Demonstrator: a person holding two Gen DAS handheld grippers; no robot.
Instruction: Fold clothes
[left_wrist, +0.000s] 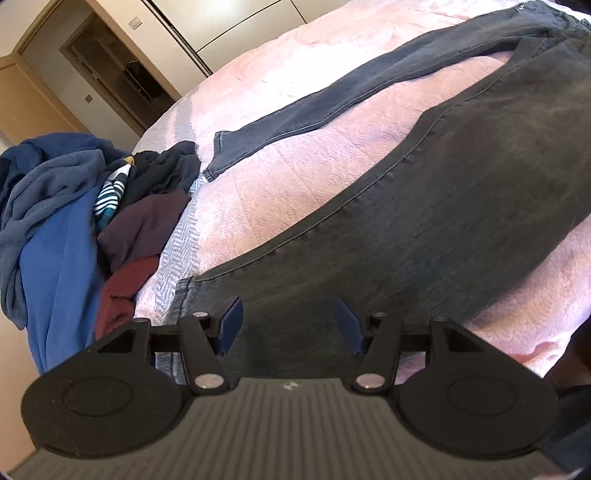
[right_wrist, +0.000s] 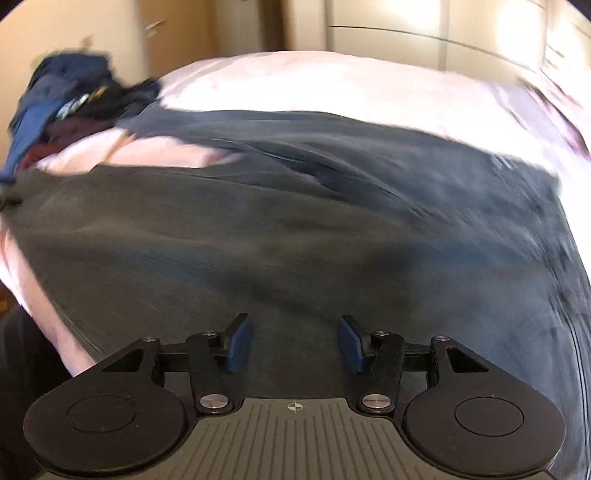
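1 pair of dark jeans (left_wrist: 424, 206), 1 clothes pile (left_wrist: 92, 221), 1 pink bed (left_wrist: 295, 155), 2 grippers (left_wrist: 288, 325) (right_wrist: 295, 341)

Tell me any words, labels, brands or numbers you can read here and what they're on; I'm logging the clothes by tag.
No readable text in either view.
Jeans: small white marks at the waistband, too small to read.
Left gripper: a small white logo on its body, no letters.
Right gripper: only a crosshair mark.
Clothes pile: stripes, no print legible; blurred in the right wrist view.
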